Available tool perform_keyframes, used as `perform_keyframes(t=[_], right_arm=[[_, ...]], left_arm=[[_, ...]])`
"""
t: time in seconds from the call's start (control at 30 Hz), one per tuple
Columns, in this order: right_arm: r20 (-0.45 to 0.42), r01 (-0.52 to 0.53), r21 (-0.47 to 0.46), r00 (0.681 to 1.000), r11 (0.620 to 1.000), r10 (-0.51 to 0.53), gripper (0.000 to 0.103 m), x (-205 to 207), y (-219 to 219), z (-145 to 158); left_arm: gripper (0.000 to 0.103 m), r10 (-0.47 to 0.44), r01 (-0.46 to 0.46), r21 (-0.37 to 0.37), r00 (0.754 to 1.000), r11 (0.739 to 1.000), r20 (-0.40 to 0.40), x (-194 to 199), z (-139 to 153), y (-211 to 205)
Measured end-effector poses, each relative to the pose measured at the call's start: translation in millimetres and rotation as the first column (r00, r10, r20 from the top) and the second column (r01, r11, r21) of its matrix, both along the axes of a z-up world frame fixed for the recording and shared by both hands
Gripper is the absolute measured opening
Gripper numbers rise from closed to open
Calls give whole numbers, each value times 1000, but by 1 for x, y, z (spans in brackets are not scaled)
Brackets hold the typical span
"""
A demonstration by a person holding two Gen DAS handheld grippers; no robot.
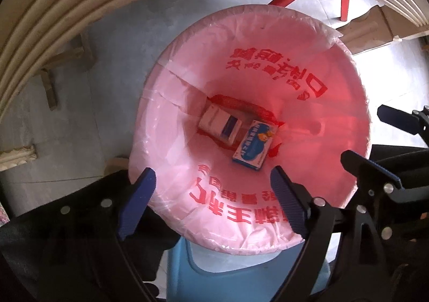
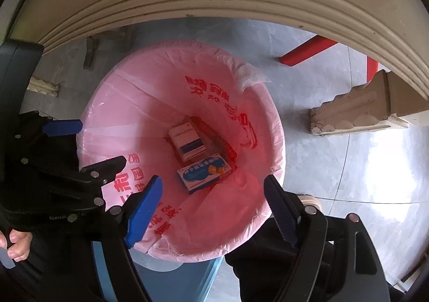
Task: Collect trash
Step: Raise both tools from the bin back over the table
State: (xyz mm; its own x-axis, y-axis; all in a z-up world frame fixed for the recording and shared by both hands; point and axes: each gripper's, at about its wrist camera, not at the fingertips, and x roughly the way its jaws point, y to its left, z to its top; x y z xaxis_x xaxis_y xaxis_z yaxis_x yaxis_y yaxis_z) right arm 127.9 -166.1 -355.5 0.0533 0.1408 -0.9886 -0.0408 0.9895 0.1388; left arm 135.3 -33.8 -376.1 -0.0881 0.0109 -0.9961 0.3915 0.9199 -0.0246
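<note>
A blue trash bin lined with a pink bag printed with red characters stands on the floor; it also shows in the right wrist view. At its bottom lie a white box and a blue box with a cartoon. My left gripper is open and empty above the bin's near rim. My right gripper is open and empty over the bin. Each gripper shows in the other's view, the right one at the right edge and the left one at the left.
A cream table edge with grooved rim arches above the bin. A carved table foot stands on the grey floor to the right. A red bar runs behind. Another foot is at the left.
</note>
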Motion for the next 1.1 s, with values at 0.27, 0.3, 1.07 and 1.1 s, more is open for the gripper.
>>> perform_keyframes(t=[0.27,0.3,1.07,1.1], right_arm=[[-1,7,11,1000,1000,-7,76,-1,-1,-1],[-1,8,11,1000,1000,-8,76,-1,-2,-1],[258,-25,69,966,997,6,76,-35,-7,153],[277,-35,66,961,997,15,76,-35,-7,165]], left_arm=[[85,-16,16,5,1000,1000,6,2,2,-3],[85,-17,17,5,1000,1000,8,2,3,-3],[86,-223,237,-5,922,971,318,-43,186,25],[86,-229,252,-22,909,968,348,-43,211,30]])
